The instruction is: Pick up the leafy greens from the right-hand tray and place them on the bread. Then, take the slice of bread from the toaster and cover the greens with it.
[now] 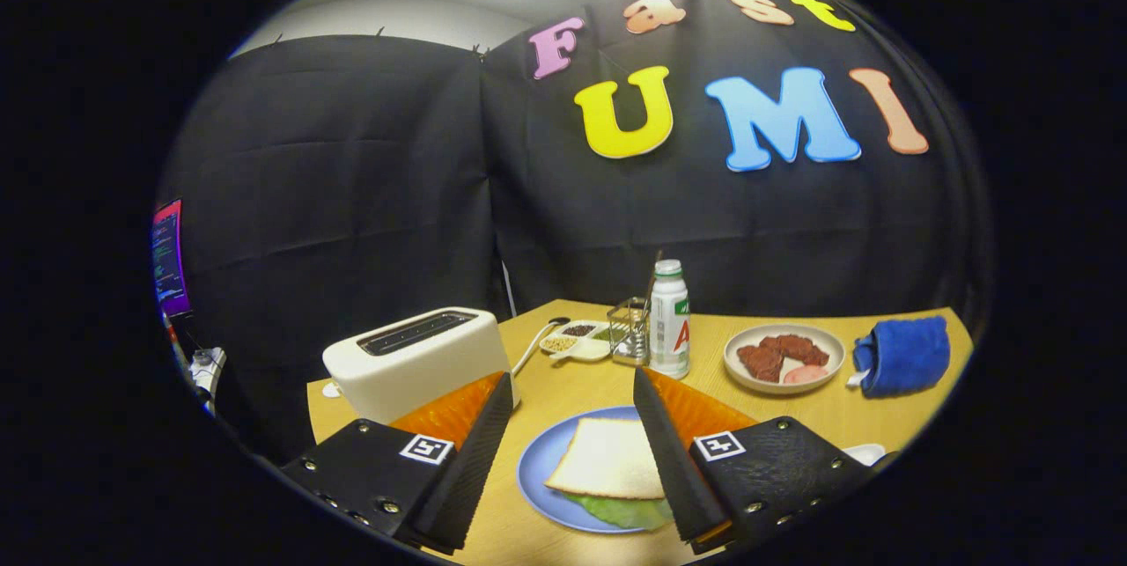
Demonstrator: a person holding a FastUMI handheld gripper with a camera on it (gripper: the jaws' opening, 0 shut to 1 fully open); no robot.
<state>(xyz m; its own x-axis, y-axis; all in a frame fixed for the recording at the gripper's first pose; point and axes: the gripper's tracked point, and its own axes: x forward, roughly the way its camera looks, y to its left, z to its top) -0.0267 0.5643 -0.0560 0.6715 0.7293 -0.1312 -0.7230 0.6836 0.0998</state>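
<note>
Bread slice [609,459] is laid over the leafy greens [623,510] on the blue plate [537,460], apparently untouched between the spread, empty fingers of the gripper [572,390], toaster [414,362] alongside.

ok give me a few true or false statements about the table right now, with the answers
1. A bread slice lies on top of the greens on the blue plate. True.
2. The gripper is shut on the bread. False: its fingers stand apart with the bread between them, not pressed.
3. A slice sticks up out of the toaster. False: nothing rises from the slot.
4. The bottle stands upright beyond the plate. True.
5. The blue cloth lies beside the dish of meat. True.
6. The dish of meat sits between the toaster and the bottle. False: it sits between the bottle and the cloth.
</note>
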